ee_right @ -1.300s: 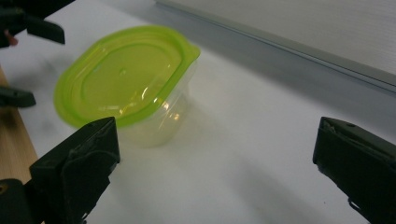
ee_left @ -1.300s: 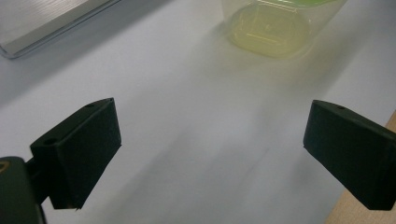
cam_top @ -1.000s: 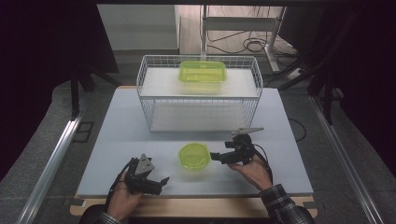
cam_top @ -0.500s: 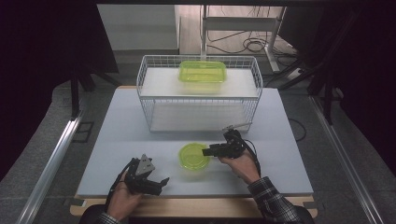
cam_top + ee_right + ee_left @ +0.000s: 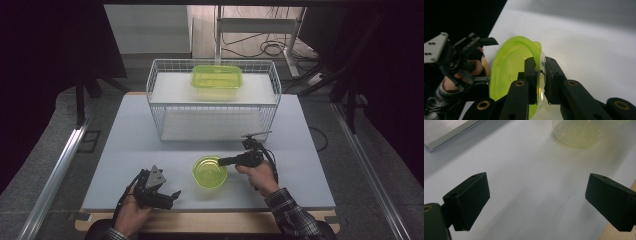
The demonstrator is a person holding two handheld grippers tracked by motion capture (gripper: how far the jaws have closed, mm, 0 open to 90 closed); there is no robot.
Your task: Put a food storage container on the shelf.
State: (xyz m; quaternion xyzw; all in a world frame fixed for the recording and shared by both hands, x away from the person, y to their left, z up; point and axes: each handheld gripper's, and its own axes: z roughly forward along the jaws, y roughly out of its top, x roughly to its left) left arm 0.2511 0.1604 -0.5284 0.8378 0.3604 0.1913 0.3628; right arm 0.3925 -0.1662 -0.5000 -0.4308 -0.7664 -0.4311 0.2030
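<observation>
A round translucent green bowl [image 5: 209, 172] stands on the white table [image 5: 125, 140], near the front middle. My right gripper [image 5: 220, 161] reaches it from the right. Its jaws have just been closing and now pinch the bowl's near rim [image 5: 537, 53], one pad inside the wall and one outside, as the right gripper view [image 5: 541, 67] shows. My left gripper [image 5: 171, 198] rests on the table at the front left, jaws wide apart with nothing between them [image 5: 537, 187]. The bowl [image 5: 576, 132] lies ahead of it, well beyond its fingertips.
A white wire rack [image 5: 155, 107] stands at the back of the table with a rectangular green container [image 5: 216, 77] on its top shelf. A thin metal piece [image 5: 256, 134] lies by the rack's front right corner. The table's wooden front edge [image 5: 210, 220] runs just below both hands.
My right gripper moved left to the bowl and its jaws closed on the rim. The left gripper and the bowl stayed where they were.
</observation>
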